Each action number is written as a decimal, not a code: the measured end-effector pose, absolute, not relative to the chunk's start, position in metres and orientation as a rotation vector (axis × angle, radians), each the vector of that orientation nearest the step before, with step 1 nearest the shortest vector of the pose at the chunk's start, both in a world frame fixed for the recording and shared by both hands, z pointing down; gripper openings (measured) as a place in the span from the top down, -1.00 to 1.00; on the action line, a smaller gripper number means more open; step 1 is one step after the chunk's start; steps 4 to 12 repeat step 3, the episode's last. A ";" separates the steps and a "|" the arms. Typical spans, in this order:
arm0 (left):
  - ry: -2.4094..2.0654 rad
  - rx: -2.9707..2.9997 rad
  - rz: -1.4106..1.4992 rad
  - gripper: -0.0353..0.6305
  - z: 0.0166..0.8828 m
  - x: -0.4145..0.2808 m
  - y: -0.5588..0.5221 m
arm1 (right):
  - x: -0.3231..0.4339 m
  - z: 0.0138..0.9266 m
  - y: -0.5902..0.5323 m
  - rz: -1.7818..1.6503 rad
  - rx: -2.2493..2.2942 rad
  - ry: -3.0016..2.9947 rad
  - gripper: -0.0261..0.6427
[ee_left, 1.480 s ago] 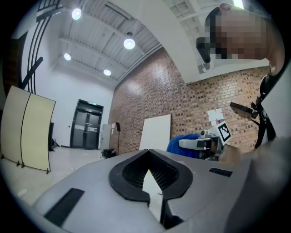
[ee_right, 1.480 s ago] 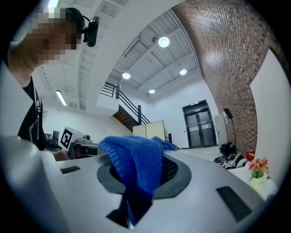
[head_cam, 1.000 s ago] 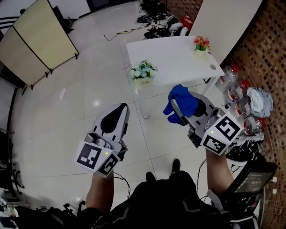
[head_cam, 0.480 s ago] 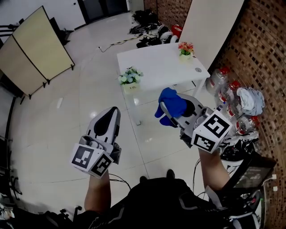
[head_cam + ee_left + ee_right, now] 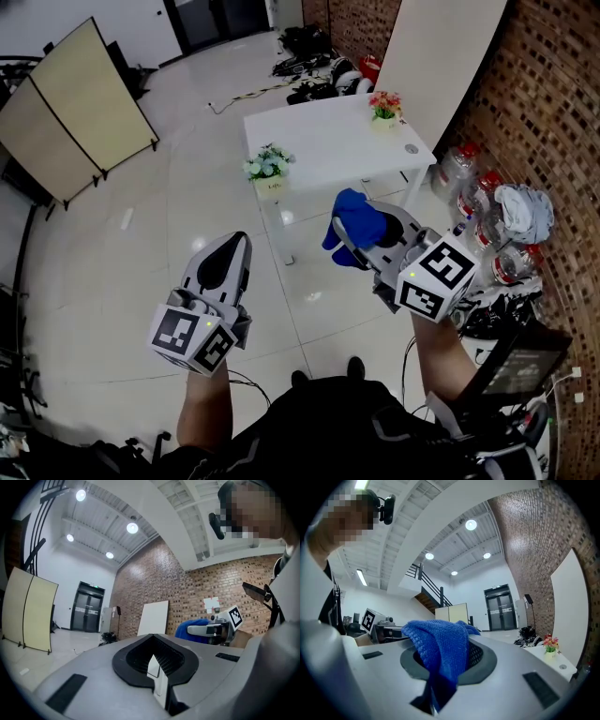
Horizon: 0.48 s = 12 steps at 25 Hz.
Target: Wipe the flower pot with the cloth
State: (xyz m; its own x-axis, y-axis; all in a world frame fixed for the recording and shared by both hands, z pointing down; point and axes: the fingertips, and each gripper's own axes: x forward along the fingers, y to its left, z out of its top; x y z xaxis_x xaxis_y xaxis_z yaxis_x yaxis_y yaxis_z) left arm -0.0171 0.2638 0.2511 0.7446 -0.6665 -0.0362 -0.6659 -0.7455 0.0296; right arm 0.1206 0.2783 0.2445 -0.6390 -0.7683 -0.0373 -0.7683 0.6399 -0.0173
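Two grippers hang well short of the white table (image 5: pixel 328 141) ahead, so I'd hold the right gripper (image 5: pixel 345 242) clamped firmly on the blue cloth (image 5: pixel 356 217) while the empty left gripper (image 5: pixel 234 247), jaws together, steadies the nearer flower pot (image 5: pixel 270 186) ahead of it.

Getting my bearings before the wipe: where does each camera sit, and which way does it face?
Head view: on the person's head, steeply down onto left gripper, right gripper with blue cloth, white table; forearms show.
Left gripper view: on the left gripper, level along its shut jaws toward the brick wall; the person's head upper right.
Right gripper view: on the right gripper, along jaws shut on the cloth; head upper left.
Shared: each gripper view shows the other gripper; head and right gripper views share the red-flowered pot.
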 end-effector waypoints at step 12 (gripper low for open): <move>-1.126 2.911 -0.043 0.88 0.254 -0.018 0.267 | 0.123 0.244 0.282 -0.009 -1.317 2.799 0.68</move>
